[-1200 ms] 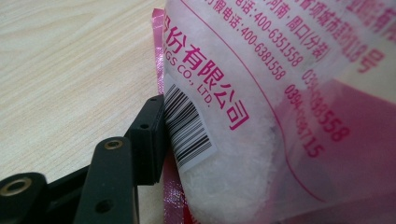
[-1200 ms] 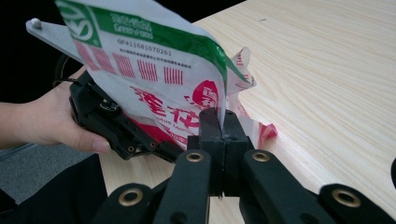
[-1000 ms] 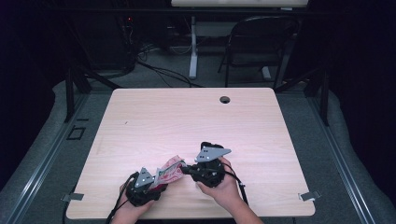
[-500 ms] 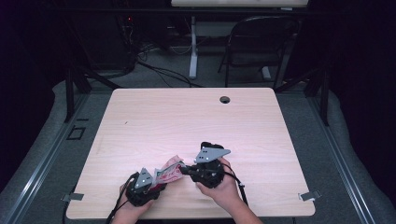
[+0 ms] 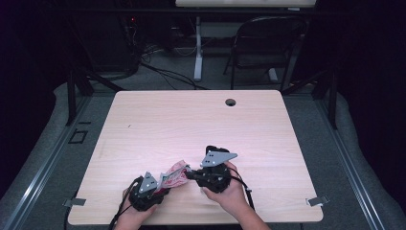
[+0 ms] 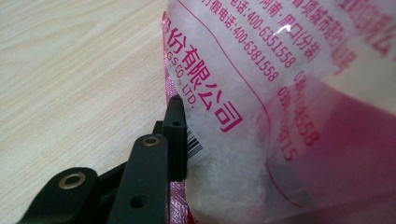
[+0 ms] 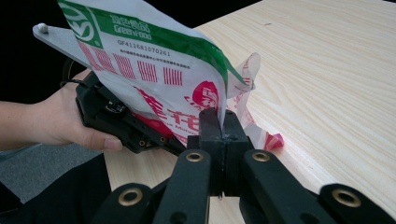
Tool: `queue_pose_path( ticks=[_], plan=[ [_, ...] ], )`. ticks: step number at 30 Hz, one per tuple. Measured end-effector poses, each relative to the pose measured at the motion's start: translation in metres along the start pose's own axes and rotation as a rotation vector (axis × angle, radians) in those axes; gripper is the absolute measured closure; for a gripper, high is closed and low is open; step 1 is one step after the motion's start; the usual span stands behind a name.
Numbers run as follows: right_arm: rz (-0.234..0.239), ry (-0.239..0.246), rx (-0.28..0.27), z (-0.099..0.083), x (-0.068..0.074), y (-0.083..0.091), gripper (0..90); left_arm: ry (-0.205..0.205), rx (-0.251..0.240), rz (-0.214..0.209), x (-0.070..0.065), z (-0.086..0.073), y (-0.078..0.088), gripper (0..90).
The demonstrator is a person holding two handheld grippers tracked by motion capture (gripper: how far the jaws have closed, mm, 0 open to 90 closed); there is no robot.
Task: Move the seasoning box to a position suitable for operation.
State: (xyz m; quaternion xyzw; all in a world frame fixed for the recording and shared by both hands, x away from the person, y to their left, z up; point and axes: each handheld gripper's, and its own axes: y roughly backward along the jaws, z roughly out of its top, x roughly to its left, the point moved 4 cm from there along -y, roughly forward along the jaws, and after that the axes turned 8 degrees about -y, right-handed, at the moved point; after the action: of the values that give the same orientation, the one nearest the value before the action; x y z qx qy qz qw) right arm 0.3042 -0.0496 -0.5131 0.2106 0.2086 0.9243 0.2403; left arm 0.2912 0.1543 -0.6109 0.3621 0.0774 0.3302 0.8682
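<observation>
Pale woodgrain table (image 5: pixel 201 124), crinkly, seemingly plastic bag (image 5: pixel 174 175)

The high view looks forward and down on the whole table (image 5: pixel 201 120). Each gripper view sits close along its own jaws at the near edge; all three share the bag (image 5: pixel 174 175) (image 6: pixel 280 93) (image 7: pixel 163 70) (close-up in both gripper views).
</observation>
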Motion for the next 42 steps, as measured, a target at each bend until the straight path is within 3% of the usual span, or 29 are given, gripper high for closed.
queue_pose_path(
  ticks=[5,10,13,14,18,22,26,34,42],
  plan=[
    [0.003,-0.008,-0.014,-0.001,-0.001,0.0,89.8,0.0,0.006,0.001,0.001,0.002,0.002,68.2],
    [-0.017,-0.013,-0.031,-0.002,-0.005,0.003,75.6,-0.024,0.02,0.026,0.004,0.005,0.003,68.6],
    [-0.021,-0.022,-0.039,-0.004,-0.006,0.005,71.6,-0.036,0.018,0.034,0.004,0.005,0.003,68.7],
    [-0.022,-0.027,-0.052,-0.004,-0.007,0.007,67.0,-0.032,0.013,0.044,0.004,0.006,0.003,68.7],
    [-0.029,-0.031,-0.063,-0.005,-0.008,0.011,63.9,-0.029,0.009,0.048,0.005,0.008,0.004,68.8],
    [-0.033,-0.051,-0.099,-0.006,-0.01,0.019,54.5,-0.03,-0.001,0.062,0.009,0.01,0.006,68.8],
    [-0.038,-0.051,-0.106,-0.008,-0.012,0.022,51.6,-0.034,-0.011,0.099,0.014,0.011,0.008,68.8],
    [-0.066,-0.075,-0.13,-0.011,-0.02,0.031,47.7,-0.035,-0.016,0.121,0.021,0.013,0.011,68.9],
    [-0.096,-0.068,-0.133,-0.012,-0.023,0.039,46.6,-0.049,-0.02,0.14,0.023,0.017,0.013,68.9]
  ],
)
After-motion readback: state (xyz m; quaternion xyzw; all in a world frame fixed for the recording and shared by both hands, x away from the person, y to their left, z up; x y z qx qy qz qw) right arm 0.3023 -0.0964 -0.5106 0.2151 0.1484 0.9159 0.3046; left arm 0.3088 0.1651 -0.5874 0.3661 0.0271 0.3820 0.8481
